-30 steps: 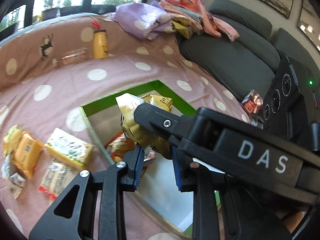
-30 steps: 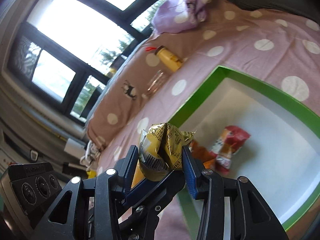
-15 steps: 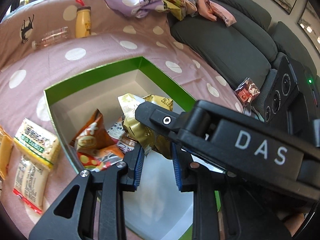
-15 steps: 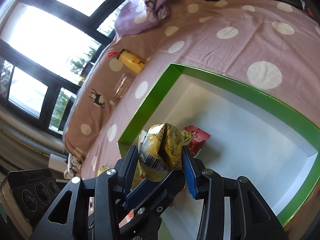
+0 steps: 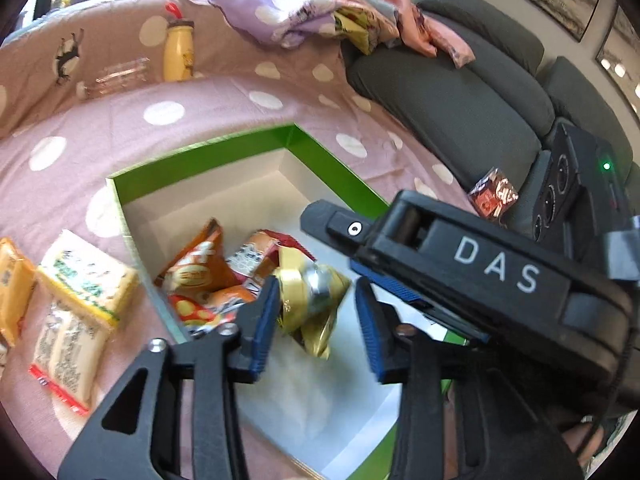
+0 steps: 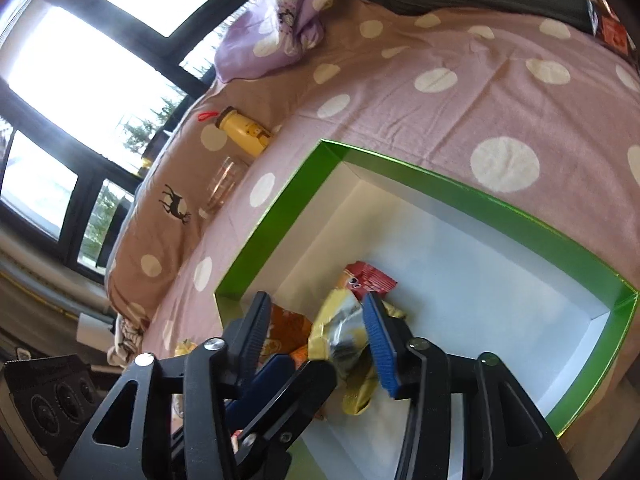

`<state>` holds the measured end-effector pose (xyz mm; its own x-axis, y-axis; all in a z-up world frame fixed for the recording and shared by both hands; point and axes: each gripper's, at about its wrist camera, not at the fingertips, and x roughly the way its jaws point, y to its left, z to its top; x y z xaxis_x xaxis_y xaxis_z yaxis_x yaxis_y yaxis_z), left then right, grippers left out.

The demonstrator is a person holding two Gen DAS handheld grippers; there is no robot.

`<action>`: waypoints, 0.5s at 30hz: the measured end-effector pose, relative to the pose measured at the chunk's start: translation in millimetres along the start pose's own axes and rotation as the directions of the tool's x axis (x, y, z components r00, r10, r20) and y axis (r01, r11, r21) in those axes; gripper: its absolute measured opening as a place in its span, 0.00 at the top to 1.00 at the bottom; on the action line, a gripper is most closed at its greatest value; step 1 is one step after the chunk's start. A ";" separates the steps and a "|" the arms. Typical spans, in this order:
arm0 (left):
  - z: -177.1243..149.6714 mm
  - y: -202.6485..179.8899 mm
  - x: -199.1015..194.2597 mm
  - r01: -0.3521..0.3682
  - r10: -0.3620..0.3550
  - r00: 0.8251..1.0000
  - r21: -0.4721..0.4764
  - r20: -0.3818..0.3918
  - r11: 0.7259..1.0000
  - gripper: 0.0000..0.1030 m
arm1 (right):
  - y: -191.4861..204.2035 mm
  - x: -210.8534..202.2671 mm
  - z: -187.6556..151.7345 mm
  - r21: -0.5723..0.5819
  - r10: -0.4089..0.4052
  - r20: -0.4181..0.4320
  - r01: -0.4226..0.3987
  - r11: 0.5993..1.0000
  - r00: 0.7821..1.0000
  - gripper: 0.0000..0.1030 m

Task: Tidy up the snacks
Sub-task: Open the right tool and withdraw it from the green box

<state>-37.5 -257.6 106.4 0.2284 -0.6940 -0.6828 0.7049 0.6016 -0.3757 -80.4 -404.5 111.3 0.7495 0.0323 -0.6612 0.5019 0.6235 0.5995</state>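
Snacks in crinkled foil wrappers sit in a green-rimmed white cardboard box (image 5: pixel 208 160) on a pink polka-dot cloth (image 5: pixel 168 112) beside a grey sofa (image 5: pixel 460 112). Both the left gripper (image 5: pixel 316 314) and right gripper (image 6: pixel 316 340) are opening around the gold foil packet (image 5: pixel 316 304), pads no longer pressing it. Only the left view shows yellow cracker packs (image 5: pixel 80 280) outside the box; the right shows tall windows (image 6: pixel 80 60)

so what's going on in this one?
A person with two handheld grippers is sorting snacks into the green box. Both the left gripper and right gripper are opening around a gold snack packet, letting it drop beside the orange packets already inside. More yellow packs wait on the polka-dot cloth.
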 end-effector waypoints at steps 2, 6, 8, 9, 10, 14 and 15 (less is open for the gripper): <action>-2.0 4.9 -14.9 -0.020 0.020 0.999 -0.009 0.027 1.000 0.45 | 7.2 -3.7 -2.4 -0.024 0.007 0.018 -0.007 1.000 1.000 0.38; -7.7 19.4 -54.7 -0.087 0.092 0.990 -0.047 0.102 0.995 0.26 | 23.6 -9.8 -7.5 -0.079 0.034 0.041 -0.031 0.996 0.999 0.28; -12.8 32.1 -78.1 -0.136 0.148 0.978 -0.090 0.145 0.987 0.18 | 32.5 -12.1 -11.1 -0.117 0.044 0.047 -0.038 0.992 0.998 0.21; -15.7 37.7 -87.8 -0.158 0.175 0.971 -0.109 0.163 0.981 0.17 | 38.2 -13.0 -13.6 -0.139 0.049 0.047 -0.042 0.989 0.998 0.21; -19.2 44.3 -97.9 -0.182 0.204 0.963 -0.130 0.178 0.975 0.17 | 42.8 -13.3 -15.9 -0.153 0.051 0.046 -0.044 0.987 0.998 0.19; -42.7 77.9 -139.1 -0.284 0.342 0.915 -0.259 0.216 0.923 0.09 | 63.1 -8.6 -25.8 -0.216 0.066 0.013 -0.062 0.974 0.998 0.18; -50.5 86.3 -147.8 -0.305 0.374 0.901 -0.293 0.220 0.906 0.08 | 67.2 -6.6 -28.1 -0.228 0.068 0.001 -0.066 0.971 0.998 0.17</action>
<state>-44.4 -83.1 143.3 0.6174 -0.4873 -0.6176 0.3728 0.8725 -0.3158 -63.7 -340.9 143.2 0.7827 0.0738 -0.6180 0.3394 0.7817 0.5232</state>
